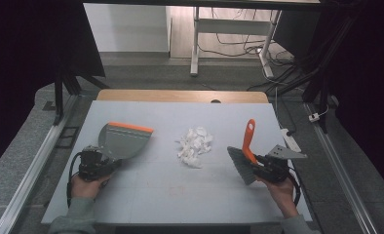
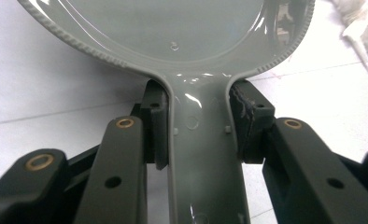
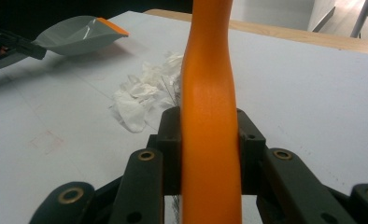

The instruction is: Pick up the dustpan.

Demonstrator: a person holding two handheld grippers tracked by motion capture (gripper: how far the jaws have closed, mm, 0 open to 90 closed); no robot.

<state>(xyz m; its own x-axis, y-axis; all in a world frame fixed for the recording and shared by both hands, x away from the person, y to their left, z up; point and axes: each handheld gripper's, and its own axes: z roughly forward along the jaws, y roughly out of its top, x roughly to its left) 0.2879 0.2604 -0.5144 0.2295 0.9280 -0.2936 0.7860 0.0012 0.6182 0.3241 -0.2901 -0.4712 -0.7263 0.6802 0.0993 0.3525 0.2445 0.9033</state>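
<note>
A: What does the left gripper [image 1: 98, 165] hold?

B: It is closed on the handle of the grey dustpan [image 1: 123, 141]. In the left gripper view both pads press on the narrow handle [image 2: 201, 154], one on each side, and the wide scoop of the dustpan spreads out beyond the jaws.

A: Where is the dustpan on the table [image 1: 146, 195]?

B: On the person's left side. Its orange edge [image 1: 130, 127] points away from the person and a little toward the middle. In the right gripper view the scoop seems slightly lifted at the front (I cannot tell if it touches the surface).

A: And the right gripper [image 1: 263, 168]?

B: It is clamped on the orange handle of the brush [image 3: 210, 130]. The handle fills the gap between the two jaws and rises upward from them. In the high view the grey bristles [image 1: 240, 165] hang down toward the table on the person's right side.

A: What lies between the two tools?

B: A small heap of crumpled white paper scraps [image 1: 195, 145]. It rests near the middle of the table, well apart from the dustpan and somewhat closer to the brush.
</note>
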